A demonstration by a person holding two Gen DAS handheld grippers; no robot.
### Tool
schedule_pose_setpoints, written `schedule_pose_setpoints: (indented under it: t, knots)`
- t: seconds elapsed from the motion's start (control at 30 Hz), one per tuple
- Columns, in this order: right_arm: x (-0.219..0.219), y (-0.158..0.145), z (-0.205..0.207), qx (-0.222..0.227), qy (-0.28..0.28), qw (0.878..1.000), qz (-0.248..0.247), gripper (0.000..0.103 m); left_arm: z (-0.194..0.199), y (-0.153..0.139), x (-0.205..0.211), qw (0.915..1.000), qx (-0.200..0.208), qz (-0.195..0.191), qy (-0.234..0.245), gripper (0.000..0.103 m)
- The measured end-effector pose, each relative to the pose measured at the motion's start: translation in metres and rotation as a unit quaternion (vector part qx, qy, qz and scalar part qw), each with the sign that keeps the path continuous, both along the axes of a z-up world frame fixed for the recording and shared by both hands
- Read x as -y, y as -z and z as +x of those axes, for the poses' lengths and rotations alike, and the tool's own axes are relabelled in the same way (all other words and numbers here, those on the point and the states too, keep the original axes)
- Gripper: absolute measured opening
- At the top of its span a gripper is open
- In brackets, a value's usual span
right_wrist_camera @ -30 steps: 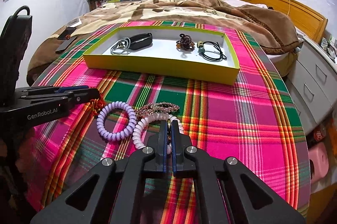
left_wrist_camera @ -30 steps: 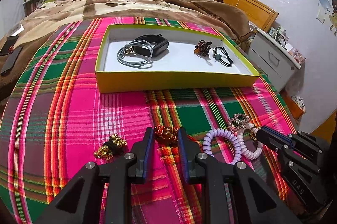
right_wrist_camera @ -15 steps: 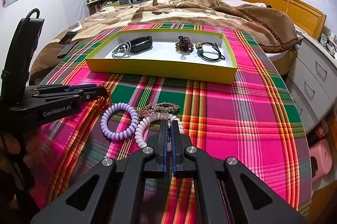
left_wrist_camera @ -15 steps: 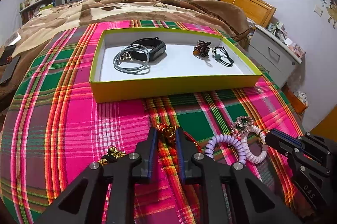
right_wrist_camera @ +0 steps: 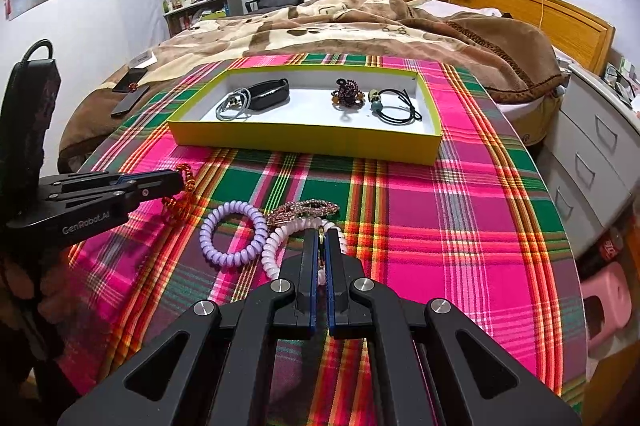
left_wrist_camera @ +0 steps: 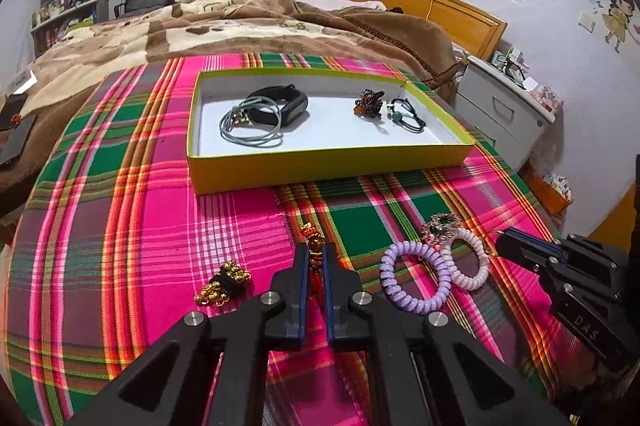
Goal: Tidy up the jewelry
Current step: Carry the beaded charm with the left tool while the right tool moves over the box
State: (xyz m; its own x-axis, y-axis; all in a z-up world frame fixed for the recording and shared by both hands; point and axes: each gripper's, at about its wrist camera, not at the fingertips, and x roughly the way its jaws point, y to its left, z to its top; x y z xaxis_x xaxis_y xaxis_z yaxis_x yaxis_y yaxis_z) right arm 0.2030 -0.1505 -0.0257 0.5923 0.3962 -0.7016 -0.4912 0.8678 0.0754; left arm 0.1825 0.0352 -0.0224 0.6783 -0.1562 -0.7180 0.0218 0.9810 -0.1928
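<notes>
- Both pairs of jaws are nearly closed, each pinching a small piece: the left gripper [left_wrist_camera: 316, 258] clamps a red-and-gold beaded piece [left_wrist_camera: 314, 246], and the right gripper [right_wrist_camera: 321, 246] nips a small gold charm [right_wrist_camera: 321, 236] that seems attached to the pale pink coil band [right_wrist_camera: 280, 250].
- Just beside the right gripper lie a lilac coil band [right_wrist_camera: 230, 234], touching the pink one, and a rhinestone clip [right_wrist_camera: 304, 208] resting against the pink coil's far edge.
- A black-and-gold beaded band [left_wrist_camera: 222, 286] sits on the plaid cloth [left_wrist_camera: 120, 206] just left of the left gripper, untouched.
- Farther off, the yellow-rimmed tray [left_wrist_camera: 320, 162] already holds a grey cord bracelet [left_wrist_camera: 248, 126], a black wristband [left_wrist_camera: 284, 104], a brown beaded cluster [left_wrist_camera: 368, 102] and a black cord tie [left_wrist_camera: 408, 114].
- Judged risks: the thin hold on the charm could slip or twist, dropping the pink coil short of the tray.
- Lifting the pink coil may drag the clip or lilac band along, since they touch.
- Loose loops of the red piece hang below the left jaws and could catch on the tray's near wall.
</notes>
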Motion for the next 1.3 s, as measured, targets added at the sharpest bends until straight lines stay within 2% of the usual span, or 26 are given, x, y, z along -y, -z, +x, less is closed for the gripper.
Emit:
schedule_pose_setpoints:
  t: [0.33,0.57,1.03,1.3]
  knots:
    - [0.001,-0.015,-0.004,0.015,0.003,1.0,0.012,0.003,-0.014,-0.024,0.001,0.9995,0.03,0.006,0.009,0.006]
    - [0.001,-0.028,0.002,0.027,0.005,0.999,0.018,0.003,-0.011,-0.039,0.001,0.9987,0.047,0.013,0.011,0.006]
    - [-0.007,-0.046,0.048,0.042,0.007,0.999,0.031,0.003,0.032,-0.064,0.004,0.9962,0.075,0.031,0.032,0.006]
    - [-0.013,-0.043,0.079,0.036,0.009,0.999,0.031,0.003,0.067,-0.06,0.003,0.9958,0.073,0.04,0.039,0.006]
